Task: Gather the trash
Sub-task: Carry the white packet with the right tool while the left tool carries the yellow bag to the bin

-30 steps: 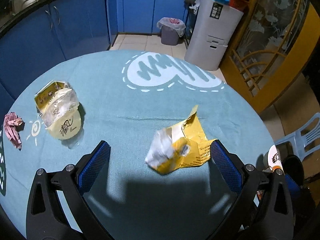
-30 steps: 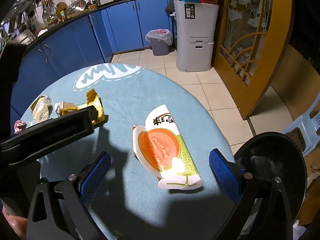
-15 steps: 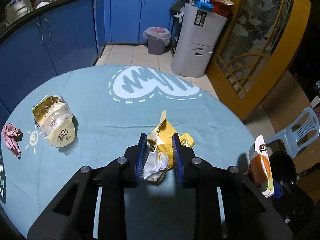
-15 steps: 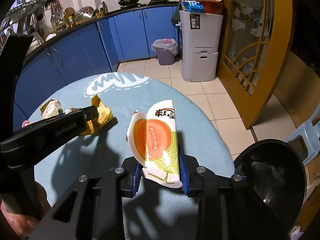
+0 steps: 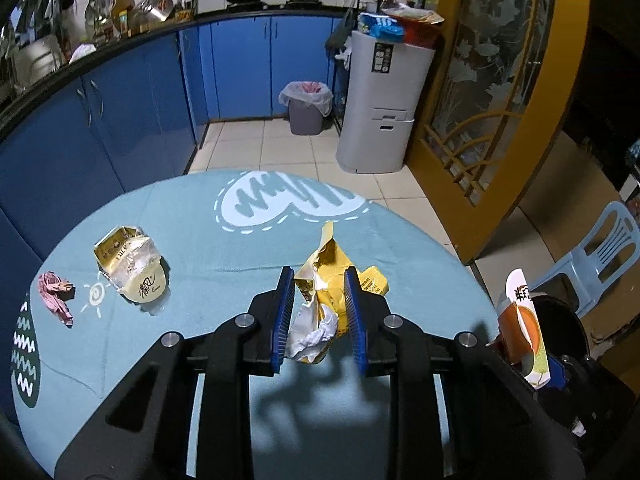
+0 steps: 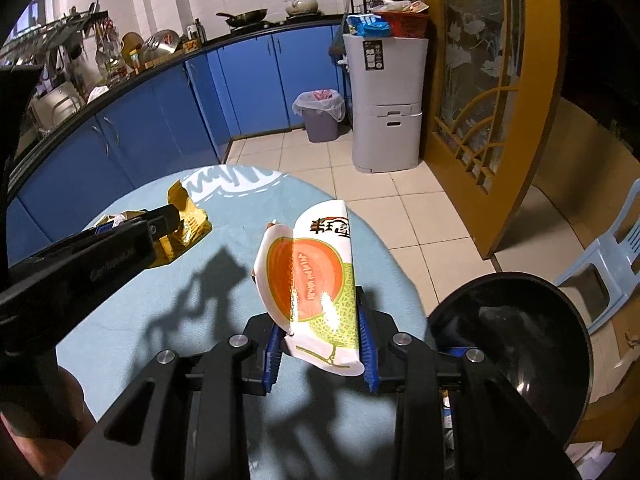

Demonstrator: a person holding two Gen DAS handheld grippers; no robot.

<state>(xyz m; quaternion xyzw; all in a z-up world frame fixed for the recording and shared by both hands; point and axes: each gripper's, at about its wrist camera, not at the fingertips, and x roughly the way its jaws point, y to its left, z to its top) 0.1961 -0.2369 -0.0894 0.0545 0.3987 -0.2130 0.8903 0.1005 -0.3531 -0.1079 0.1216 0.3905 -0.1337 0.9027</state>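
Observation:
My left gripper (image 5: 318, 316) is shut on a crumpled yellow wrapper (image 5: 326, 280) and holds it above the round blue table (image 5: 224, 240). My right gripper (image 6: 320, 340) is shut on a white melon-print wrapper (image 6: 316, 276), lifted above the table's right edge (image 6: 400, 280). That wrapper also shows in the left wrist view (image 5: 520, 320). The left gripper with the yellow wrapper (image 6: 184, 228) shows at the left of the right wrist view. On the table lie a clear-and-yellow packet (image 5: 132, 268) and a pink crumpled scrap (image 5: 54, 292).
A black bin (image 6: 520, 340) stands beside the table at the right, below my right gripper. A lined grey bin (image 5: 306, 106), a grey cabinet (image 5: 384, 104), blue cupboards and a light blue plastic chair (image 5: 604, 248) surround the table.
Both grippers closed on their wrappers and lifted them off the table. The right gripper moved toward the black bin.

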